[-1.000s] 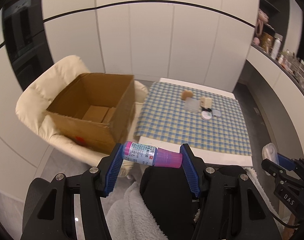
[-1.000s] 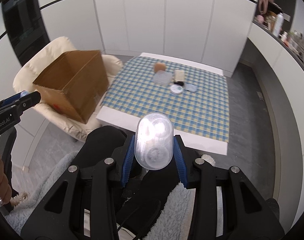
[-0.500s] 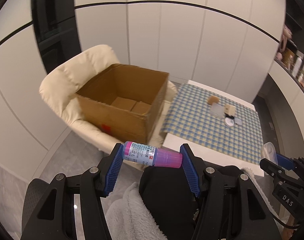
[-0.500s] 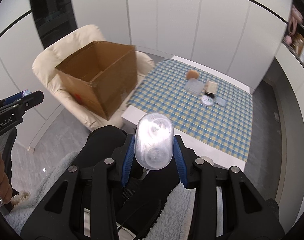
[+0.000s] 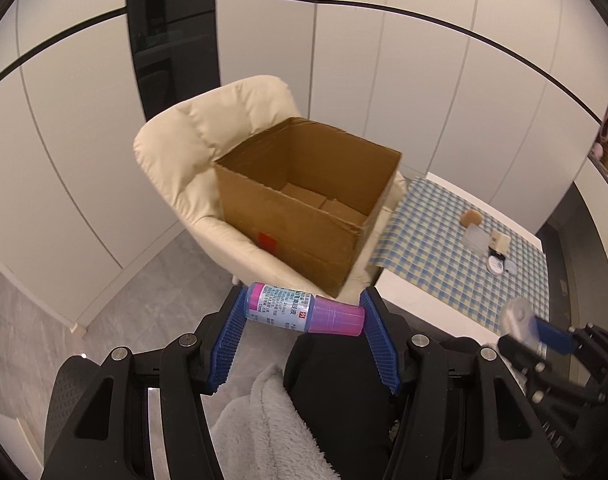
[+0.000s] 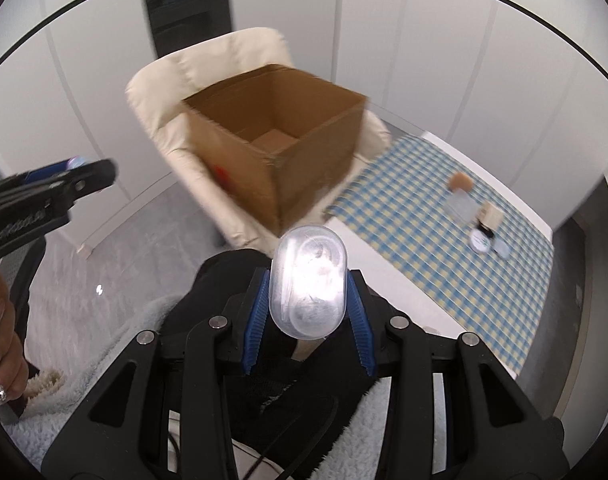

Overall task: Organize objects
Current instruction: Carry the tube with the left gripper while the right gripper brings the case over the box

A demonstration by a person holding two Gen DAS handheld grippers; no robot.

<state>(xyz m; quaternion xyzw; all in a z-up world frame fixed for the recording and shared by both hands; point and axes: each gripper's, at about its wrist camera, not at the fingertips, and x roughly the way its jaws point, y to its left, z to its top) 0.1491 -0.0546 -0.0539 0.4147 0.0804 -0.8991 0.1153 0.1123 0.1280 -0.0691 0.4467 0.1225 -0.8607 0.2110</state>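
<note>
Pink-capped, the small bottle (image 5: pixel 304 314) lay crosswise, pinched in your left claw (image 5: pixel 302 332), just short of the cardboard box (image 5: pixel 307 204) on the armchair (image 5: pixel 192 160). From the right wrist, your right claw (image 6: pixel 307 312) gripped a clear case (image 6: pixel 308 280). You were carrying both boxward; next, reach over the rim and release.

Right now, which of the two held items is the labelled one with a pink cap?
The small bottle, clamped lengthwise in the left gripper: printed label, translucent pink cap. The clear oval case in the right gripper has neither.
</note>
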